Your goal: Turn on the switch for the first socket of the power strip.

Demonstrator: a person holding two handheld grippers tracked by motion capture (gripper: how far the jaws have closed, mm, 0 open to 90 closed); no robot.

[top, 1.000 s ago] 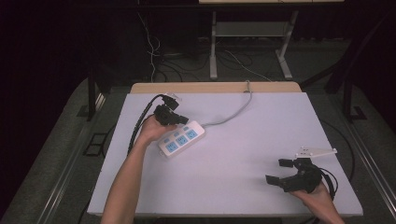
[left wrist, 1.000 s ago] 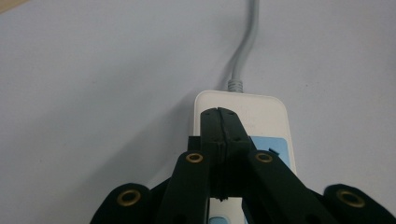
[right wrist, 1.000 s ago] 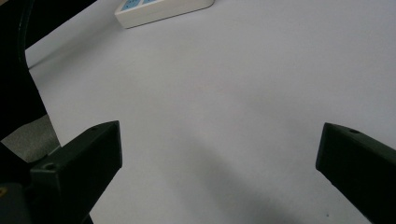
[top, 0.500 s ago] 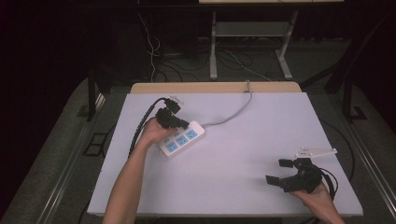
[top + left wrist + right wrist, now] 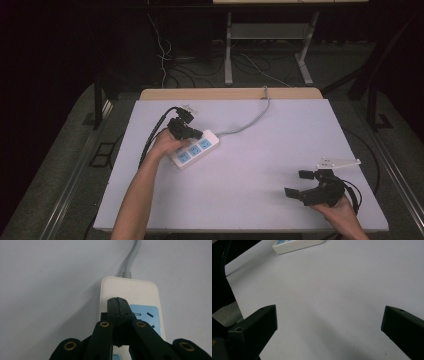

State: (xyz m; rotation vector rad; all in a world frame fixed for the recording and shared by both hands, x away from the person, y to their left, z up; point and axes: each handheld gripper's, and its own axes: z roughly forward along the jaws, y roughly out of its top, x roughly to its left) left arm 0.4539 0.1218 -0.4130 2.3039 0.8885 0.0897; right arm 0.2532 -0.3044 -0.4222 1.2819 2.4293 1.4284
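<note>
A white power strip with blue socket faces lies at the table's left middle, and its grey cord runs off over the far edge. My left gripper hovers over the strip's near-left end, jaws pressed together. In the left gripper view its tips sit just above the strip, beside a blue socket, with nothing seen between them. My right gripper rests near the front right corner, jaws wide apart over bare table. The strip lies far ahead of it.
The white table top has a wooden strip along its far edge. A black cable trails from the left gripper off the table's left side. A metal stand and loose wires are on the dark floor behind the table.
My left gripper has shifted slightly down and right onto the power strip. The right gripper and the strip have stayed put.
</note>
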